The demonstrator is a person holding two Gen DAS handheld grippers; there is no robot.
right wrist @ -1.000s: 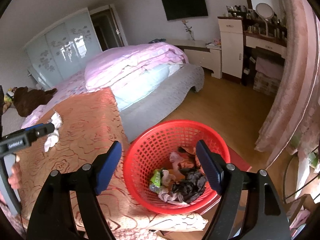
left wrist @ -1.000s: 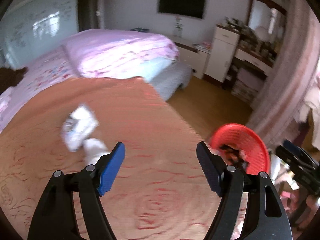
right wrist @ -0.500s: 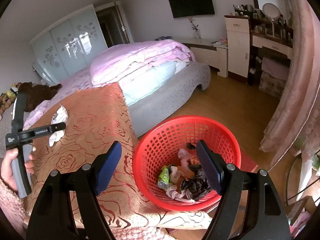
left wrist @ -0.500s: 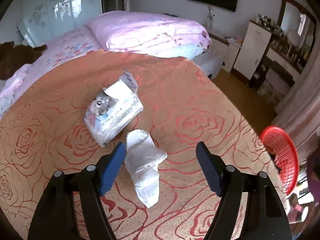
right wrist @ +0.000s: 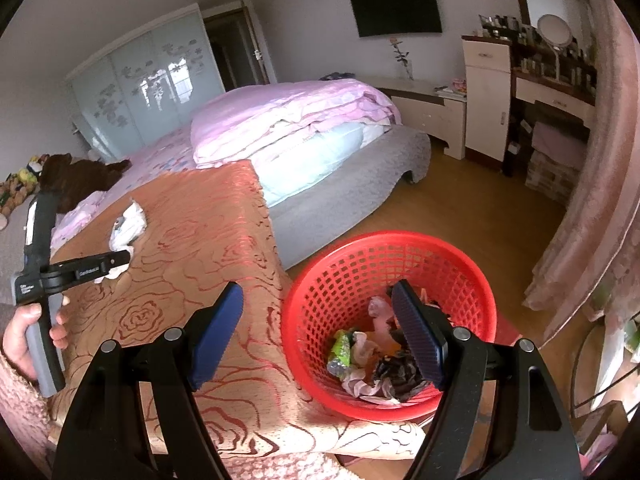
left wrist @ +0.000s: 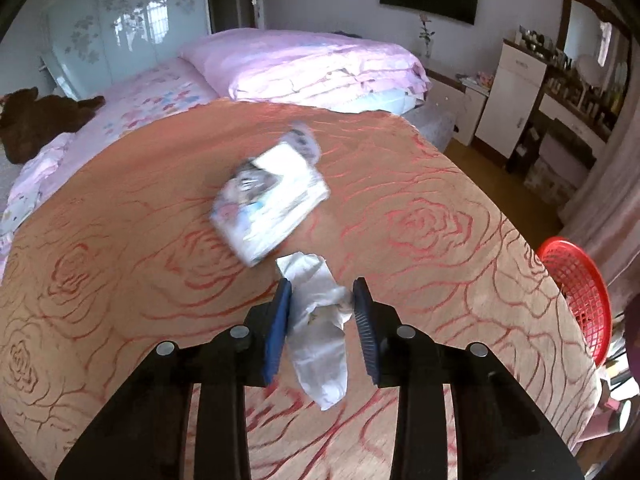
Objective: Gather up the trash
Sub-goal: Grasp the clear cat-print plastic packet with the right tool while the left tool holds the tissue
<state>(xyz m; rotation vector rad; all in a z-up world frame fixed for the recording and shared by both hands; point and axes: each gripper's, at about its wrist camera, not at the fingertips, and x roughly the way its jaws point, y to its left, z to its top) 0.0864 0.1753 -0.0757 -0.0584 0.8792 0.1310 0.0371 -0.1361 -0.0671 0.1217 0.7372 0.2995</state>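
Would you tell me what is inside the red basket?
The red basket holds crumpled trash: a green wrapper, pale tissue, dark plastic. The right gripper's finger hides part.

A rose-patterned cloth [left wrist: 120, 280] carries a crumpled tissue [left wrist: 320, 320] and packet [left wrist: 272, 200].

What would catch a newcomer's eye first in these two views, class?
The left gripper, whose jaws have just been closing, has a crumpled white tissue between its pads on the rose-patterned orange cloth. A printed plastic wrapper lies just beyond it. Under the open right gripper, a red mesh plastic basket holds crumpled trash.
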